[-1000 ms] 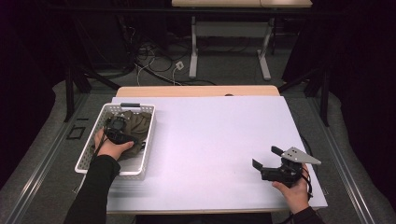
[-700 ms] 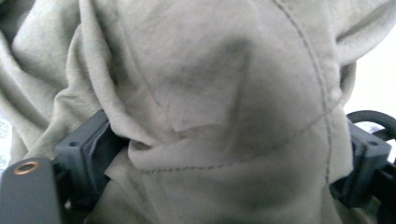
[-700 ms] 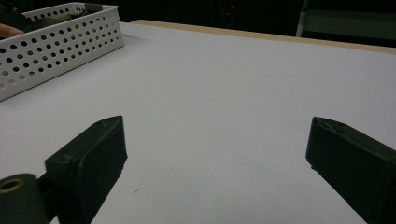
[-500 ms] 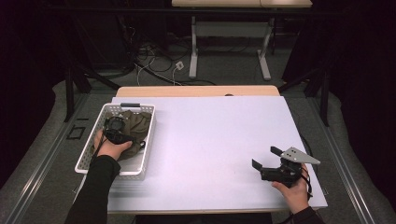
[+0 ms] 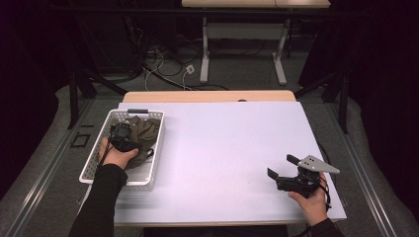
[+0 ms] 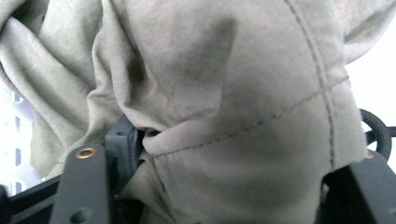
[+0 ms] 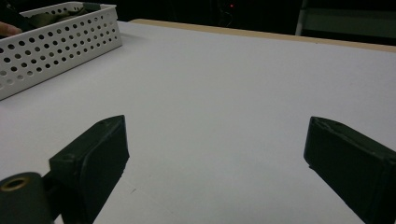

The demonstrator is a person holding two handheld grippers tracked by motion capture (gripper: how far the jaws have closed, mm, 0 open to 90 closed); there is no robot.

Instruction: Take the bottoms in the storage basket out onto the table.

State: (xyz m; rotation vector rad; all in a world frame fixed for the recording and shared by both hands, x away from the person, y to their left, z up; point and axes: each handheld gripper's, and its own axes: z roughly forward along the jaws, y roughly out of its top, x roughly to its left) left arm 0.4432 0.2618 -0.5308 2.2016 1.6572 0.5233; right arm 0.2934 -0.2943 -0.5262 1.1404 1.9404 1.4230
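An olive-green cloth (image 5: 148, 129) lies bunched in a white perforated basket (image 5: 94, 163) at the table's left. My left gripper (image 5: 121, 136) is down in that basket, and its jaws have just been closing. In the left gripper view a stitched fold of the cloth (image 6: 224, 93) fills the gap between the jaws, and the left pad (image 6: 123, 149) presses into it. My right gripper (image 5: 281, 166) rests near the front right of the white table top, held level and pointing left. Its jaws stand wide apart with nothing between them (image 7: 215, 154).
The white table top (image 5: 222, 148) stretches between the basket and the right hand. In the right gripper view the basket (image 7: 56, 46) sits far off at the upper left. A wooden edge (image 5: 207, 95) runs along the back, with cables and desk legs on the floor beyond.
Neither hand has shifted on the table. The left gripper stays in the basket on the cloth, and the right gripper stays where it was.
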